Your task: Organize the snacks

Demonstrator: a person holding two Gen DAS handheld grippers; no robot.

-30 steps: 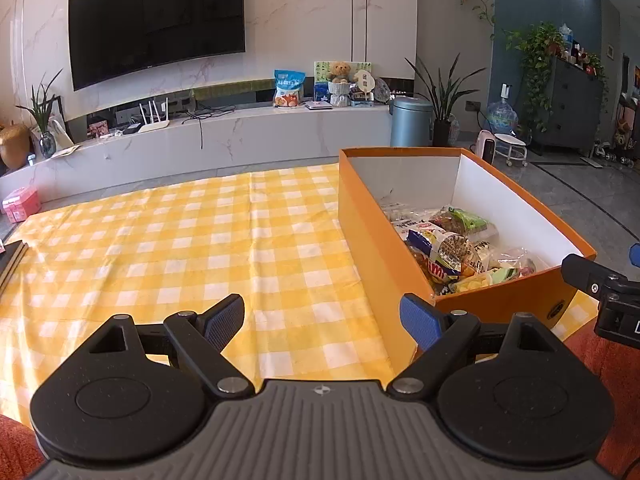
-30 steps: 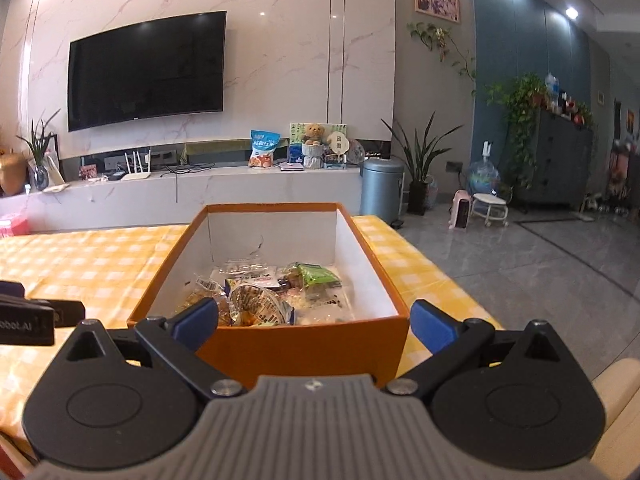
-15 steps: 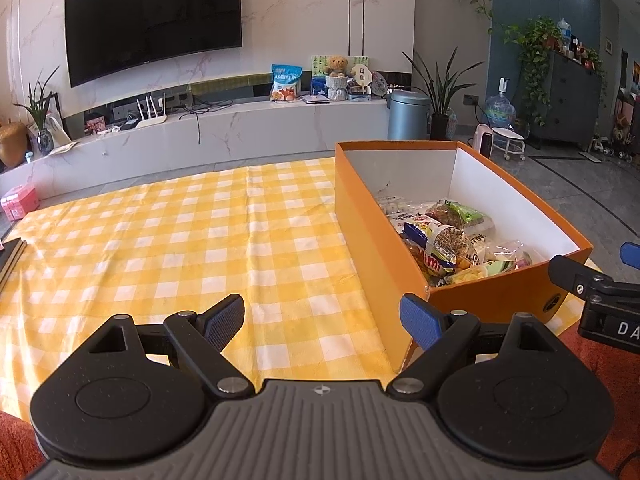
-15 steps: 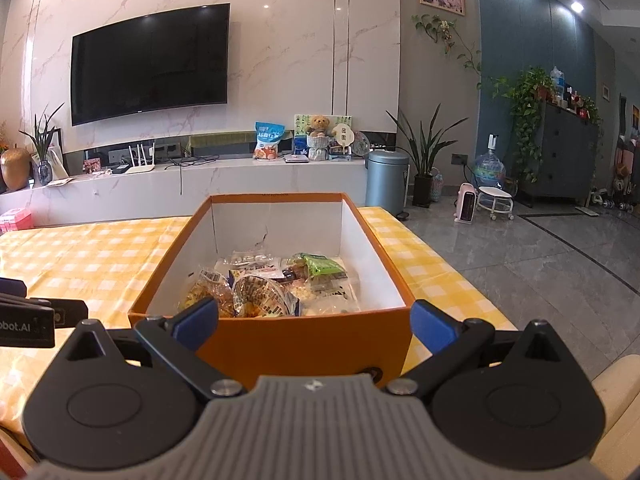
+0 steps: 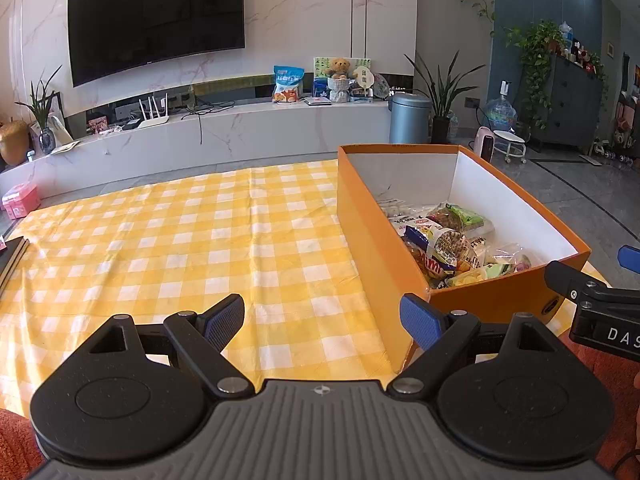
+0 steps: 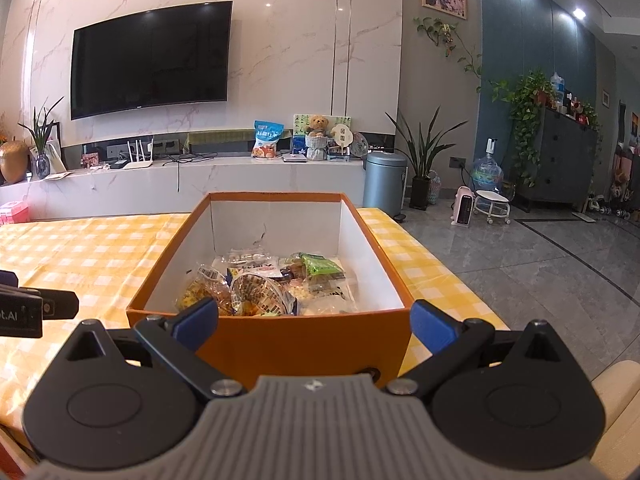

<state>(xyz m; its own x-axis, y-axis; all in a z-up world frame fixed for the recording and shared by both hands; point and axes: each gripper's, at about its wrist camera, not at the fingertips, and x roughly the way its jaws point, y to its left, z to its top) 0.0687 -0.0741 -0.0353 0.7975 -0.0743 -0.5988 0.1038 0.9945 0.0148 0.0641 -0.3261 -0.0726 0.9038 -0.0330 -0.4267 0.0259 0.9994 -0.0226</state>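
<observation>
An orange box with white inner walls stands on the yellow checked tablecloth. Several packaged snacks lie heaped in its near half. My left gripper hovers open over the cloth, just left of the box's near corner, holding nothing. My right gripper is open and empty in front of the box's near wall. Part of the right gripper shows at the right edge of the left wrist view, and part of the left gripper at the left edge of the right wrist view.
A dark book lies at the cloth's left edge. Beyond the table runs a white marble ledge under a wall TV, with a snack bag and a teddy bear. A grey bin and plants stand on the right.
Both grippers have risen and tilted a little, so the box sits lower in view and more of its inside shows. Both stay open. The snacks have not moved.
</observation>
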